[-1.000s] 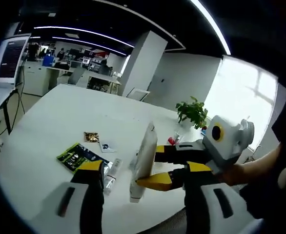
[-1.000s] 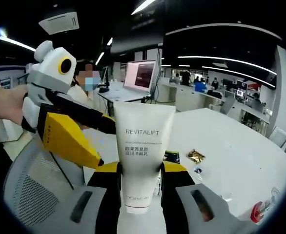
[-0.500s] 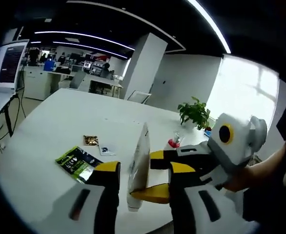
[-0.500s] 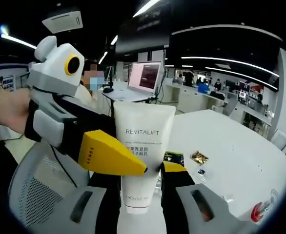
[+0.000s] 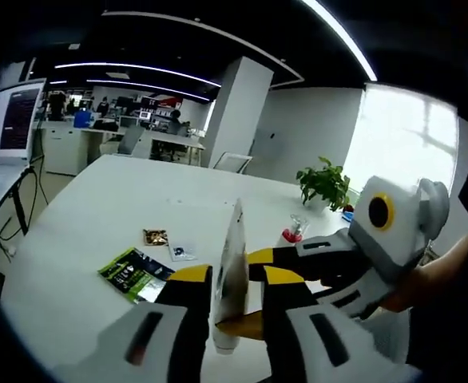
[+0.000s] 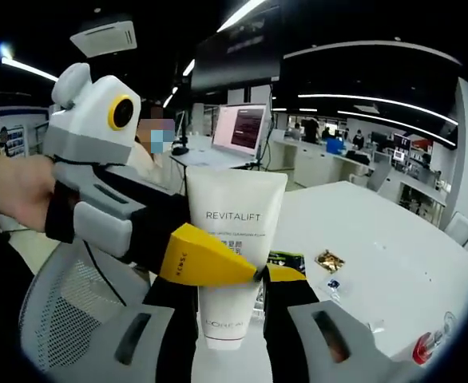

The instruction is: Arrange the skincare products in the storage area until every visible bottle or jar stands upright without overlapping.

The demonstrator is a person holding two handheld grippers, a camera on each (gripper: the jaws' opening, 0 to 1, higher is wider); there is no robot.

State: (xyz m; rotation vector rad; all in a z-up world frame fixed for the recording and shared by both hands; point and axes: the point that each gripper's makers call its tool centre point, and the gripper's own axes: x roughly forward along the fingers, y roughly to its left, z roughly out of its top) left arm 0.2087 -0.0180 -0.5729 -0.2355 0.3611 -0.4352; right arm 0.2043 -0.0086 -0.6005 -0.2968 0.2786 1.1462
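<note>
The white plastic cream tube (image 6: 232,255) stands upright above the white bench (image 5: 98,215), clamped in the right gripper (image 6: 228,297); the left gripper (image 5: 235,283) jaws flank its flat sides, contact unclear.

- The left tool (image 5: 228,299) flanked a white tube (image 5: 232,271), seen edge-on.
- The right tool (image 5: 246,299) gripped that tube.
- A green packet (image 5: 130,273) lay on the desk (image 5: 98,207).

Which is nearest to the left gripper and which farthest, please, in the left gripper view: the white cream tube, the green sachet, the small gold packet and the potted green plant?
1. White cream tube, between its jaws.
2. Green sachet, on the table to the left.
3. Small gold packet, just beyond the sachet.
4. Potted green plant, at the table's far edge on the right.
</note>
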